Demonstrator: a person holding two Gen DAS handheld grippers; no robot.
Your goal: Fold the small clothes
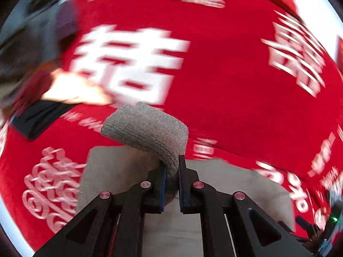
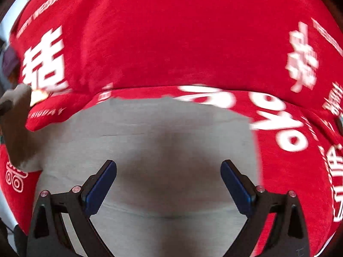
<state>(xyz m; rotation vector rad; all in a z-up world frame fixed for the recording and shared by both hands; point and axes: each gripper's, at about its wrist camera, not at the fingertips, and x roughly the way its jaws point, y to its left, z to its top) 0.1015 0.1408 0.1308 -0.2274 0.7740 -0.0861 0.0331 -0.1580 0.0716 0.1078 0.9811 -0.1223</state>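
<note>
- One grey knitted garment (image 1: 148, 128) shows in the left wrist view: a ribbed end of it is pinched between the blue pads of the left claw (image 1: 172, 180) and lifted, folding forward and over above the rest of the cloth.
- The left claw is clamped on that ribbed end; its two black fingers stand nearly together with only the knit between them.
- The flat grey cloth (image 2: 150, 141) below lies spread on a red cover (image 2: 171, 42), reaching toward the cover's near edge in both views. Whether it is the same piece as the lifted end cannot be told for certain.
- One right claw (image 2: 168, 184) hangs over the flat grey cloth with its two blue-padded fingers wide apart and nothing between them.
- At the left edge of the right wrist view a raised grey strip (image 2: 18, 124) shows, blurred.
- One red cover spreads over the surface; what lies beneath it cannot be told.
- Writing on the cover is white: several large Chinese characters, too blurred to read surely, and a round ornamental emblem (image 1: 51, 184) near the left edge.
- Small Latin lettering also runs on it; the word "BIGDAY" (image 2: 48, 113) can be made out, upside down. Other lines are too smeared to read.
- A black object (image 1: 36, 117) and a pale blurred patch (image 1: 72, 90) lie toward the far left edge, unclear.
</note>
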